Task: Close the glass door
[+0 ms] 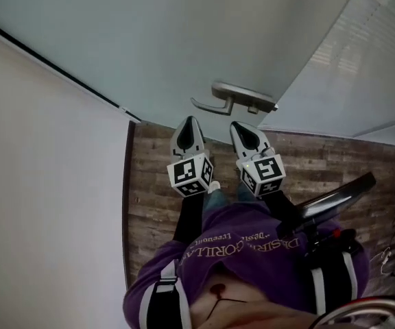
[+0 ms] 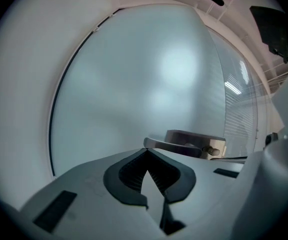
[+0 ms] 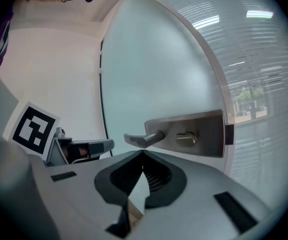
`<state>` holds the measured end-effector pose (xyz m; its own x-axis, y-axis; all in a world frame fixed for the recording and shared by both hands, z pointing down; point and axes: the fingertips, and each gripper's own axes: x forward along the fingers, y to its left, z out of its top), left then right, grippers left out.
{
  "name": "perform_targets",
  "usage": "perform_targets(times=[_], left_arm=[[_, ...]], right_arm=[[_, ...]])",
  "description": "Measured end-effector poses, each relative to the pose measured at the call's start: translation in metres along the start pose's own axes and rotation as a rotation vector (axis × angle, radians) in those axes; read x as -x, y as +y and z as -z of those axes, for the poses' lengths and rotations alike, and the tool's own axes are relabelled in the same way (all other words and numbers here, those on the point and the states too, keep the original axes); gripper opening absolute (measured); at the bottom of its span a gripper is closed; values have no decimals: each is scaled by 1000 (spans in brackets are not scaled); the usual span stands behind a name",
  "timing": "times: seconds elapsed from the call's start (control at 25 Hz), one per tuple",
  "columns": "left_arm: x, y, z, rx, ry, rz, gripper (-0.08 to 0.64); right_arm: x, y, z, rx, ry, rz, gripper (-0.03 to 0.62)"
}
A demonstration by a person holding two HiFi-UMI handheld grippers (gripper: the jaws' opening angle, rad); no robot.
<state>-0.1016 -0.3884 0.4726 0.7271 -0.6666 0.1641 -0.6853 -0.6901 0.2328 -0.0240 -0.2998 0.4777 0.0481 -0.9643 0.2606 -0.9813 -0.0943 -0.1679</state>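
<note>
The glass door (image 1: 204,40), frosted, stood at the far side of the scene directly ahead of the person. It was bounded on the left by a white wall (image 1: 40,184) and carried a metal lever handle (image 1: 219,103) on a lock plate (image 3: 194,133) near its right edge, above a wood-patterned floor (image 1: 153,184). The left tool (image 1: 189,123) and the right tool (image 1: 241,127) were held side by side just on the near side of the handle without visibly touching it, and each had its jaws closed tip to tip with nothing between them.
</note>
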Motion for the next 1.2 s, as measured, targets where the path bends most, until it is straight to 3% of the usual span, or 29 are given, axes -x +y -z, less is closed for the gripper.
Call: perform_targets(times=[0.36,0.56,0.76,0.84,0.92,1.04,1.2], left_arm=[[-8,4,-25,-30,-2,245,0],[-13,-18,-26,45,15,386,0],[-18,-44,-24,-66,86,468,5],[-15,-55,-24,-179,95,514,5],[-11,-64,-27,-364,93,558,57],[-10,-70,-27,-722,74,603,108],[-17,-68,5,-1223,153,631,158]], right_arm=[[27,11,-5,-56,-65,305,-3],[51,-7,-4,-71,-69,425,-3],[64,-32,-6,-79,-85,473,-3],[64,-38,-6,-85,-91,472,-3],[64,-40,-9,-84,-98,461,-3],[65,-40,-15,-81,-107,443,-3],[70,-45,-15,-82,-130,438,-3]])
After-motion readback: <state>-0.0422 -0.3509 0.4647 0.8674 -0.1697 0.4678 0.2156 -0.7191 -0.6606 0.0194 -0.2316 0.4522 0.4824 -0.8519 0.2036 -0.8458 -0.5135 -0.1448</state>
